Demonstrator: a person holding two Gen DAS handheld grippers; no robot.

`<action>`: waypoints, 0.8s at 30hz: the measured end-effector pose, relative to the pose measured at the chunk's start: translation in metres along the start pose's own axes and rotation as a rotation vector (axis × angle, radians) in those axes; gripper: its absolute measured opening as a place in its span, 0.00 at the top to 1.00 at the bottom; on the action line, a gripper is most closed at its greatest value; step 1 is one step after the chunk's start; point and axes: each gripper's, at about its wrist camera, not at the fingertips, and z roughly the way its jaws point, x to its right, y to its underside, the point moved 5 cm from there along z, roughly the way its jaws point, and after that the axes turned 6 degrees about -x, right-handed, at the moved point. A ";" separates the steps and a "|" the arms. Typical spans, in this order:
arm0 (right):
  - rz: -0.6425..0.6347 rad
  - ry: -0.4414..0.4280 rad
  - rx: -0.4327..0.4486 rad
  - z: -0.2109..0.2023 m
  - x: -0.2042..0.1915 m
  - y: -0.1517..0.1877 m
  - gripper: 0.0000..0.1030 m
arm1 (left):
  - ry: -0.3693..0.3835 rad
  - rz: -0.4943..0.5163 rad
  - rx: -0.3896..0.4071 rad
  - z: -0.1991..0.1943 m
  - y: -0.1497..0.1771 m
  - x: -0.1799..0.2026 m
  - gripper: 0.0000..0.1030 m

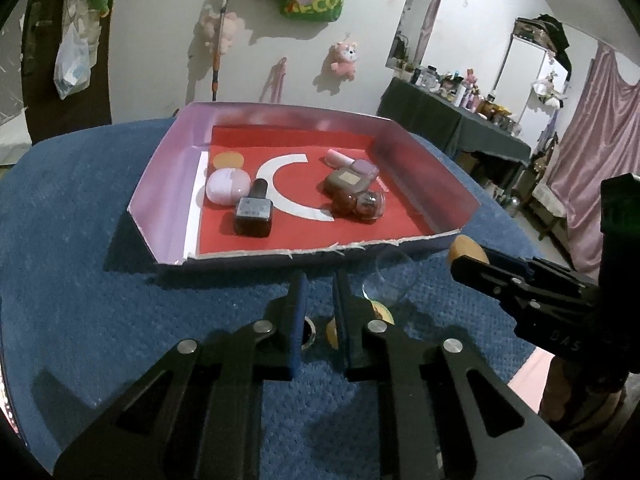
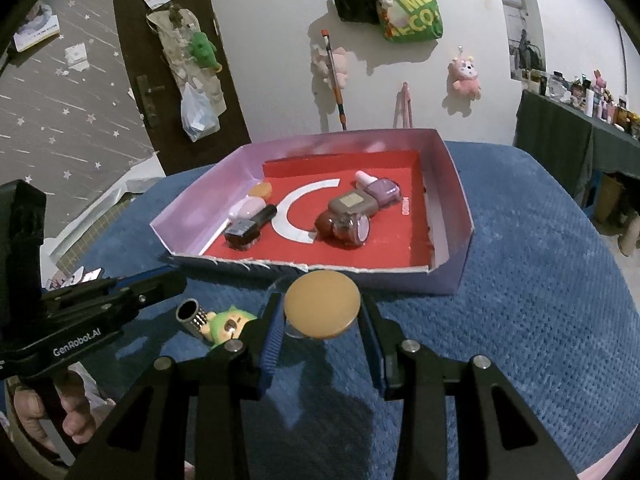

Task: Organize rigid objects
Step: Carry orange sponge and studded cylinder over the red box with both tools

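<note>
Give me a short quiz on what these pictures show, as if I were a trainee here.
1. True or false: the right gripper is clamped on a clear jar with a tan lid.
2. The floor of the box is: A green, B red, C yellow.
3. Fill in: the green toy figure lies outside the box on the blue ____.

Key: 1 true; 2 B; 3 cloth.
</note>
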 end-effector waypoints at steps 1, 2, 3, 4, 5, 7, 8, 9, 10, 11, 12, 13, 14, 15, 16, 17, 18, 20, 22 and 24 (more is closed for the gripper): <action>-0.001 0.001 0.002 0.000 0.000 -0.002 0.61 | 0.004 -0.002 0.000 0.001 -0.001 -0.001 0.88; -0.001 -0.001 0.003 0.000 0.000 -0.002 0.61 | 0.010 -0.005 0.001 0.001 -0.002 -0.001 0.88; -0.001 -0.006 0.002 0.000 -0.001 -0.002 0.61 | 0.015 -0.006 0.002 0.001 -0.002 -0.001 0.89; -0.003 -0.008 0.001 0.001 -0.002 -0.003 0.61 | 0.017 -0.007 0.002 0.002 -0.002 -0.002 0.89; -0.006 -0.007 -0.001 0.002 -0.002 -0.003 0.61 | 0.019 -0.009 -0.001 0.002 -0.001 -0.002 0.90; -0.006 -0.010 -0.005 0.004 -0.003 -0.003 0.61 | 0.019 -0.009 -0.002 0.003 -0.001 -0.002 0.90; -0.007 -0.010 -0.007 0.005 -0.003 -0.004 0.61 | 0.017 -0.010 -0.003 0.004 -0.001 -0.002 0.90; -0.006 -0.011 -0.008 0.005 -0.002 -0.004 0.61 | 0.016 -0.011 -0.004 0.004 0.000 -0.003 0.90; -0.004 -0.013 -0.009 0.006 -0.002 -0.004 0.61 | 0.017 -0.013 -0.006 0.005 0.000 -0.003 0.90; -0.004 -0.014 -0.009 0.006 -0.002 -0.003 0.61 | 0.019 -0.015 -0.009 0.005 0.000 -0.003 0.90; -0.004 -0.013 -0.011 0.006 -0.002 -0.003 0.61 | 0.024 -0.017 -0.013 0.005 0.002 -0.004 0.90; -0.003 -0.014 -0.013 0.007 -0.001 -0.002 0.61 | 0.029 -0.019 -0.018 0.006 0.004 -0.005 0.90; -0.002 -0.011 -0.016 0.008 0.000 -0.002 0.61 | 0.029 -0.027 -0.021 0.006 0.006 -0.007 0.90; 0.001 -0.006 -0.019 0.009 0.001 0.000 0.61 | 0.020 -0.039 -0.022 0.006 0.008 -0.011 0.89; 0.007 -0.002 -0.021 0.011 0.003 0.001 0.61 | 0.014 -0.048 -0.024 0.006 0.010 -0.014 0.89; 0.017 0.000 -0.025 0.012 0.007 0.003 0.61 | 0.013 -0.062 -0.029 0.006 0.013 -0.020 0.89; 0.027 0.003 -0.031 0.014 0.011 0.005 0.61 | 0.013 -0.073 -0.033 0.007 0.014 -0.024 0.89; 0.044 0.014 -0.042 0.018 0.018 0.011 0.61 | 0.024 -0.092 -0.041 0.008 0.018 -0.030 0.89; 0.055 0.025 -0.059 0.024 0.024 0.016 0.61 | 0.026 -0.098 -0.063 0.013 0.023 -0.034 0.89; 0.063 0.035 -0.076 0.030 0.029 0.021 0.61 | 0.036 -0.100 -0.078 0.015 0.026 -0.033 0.89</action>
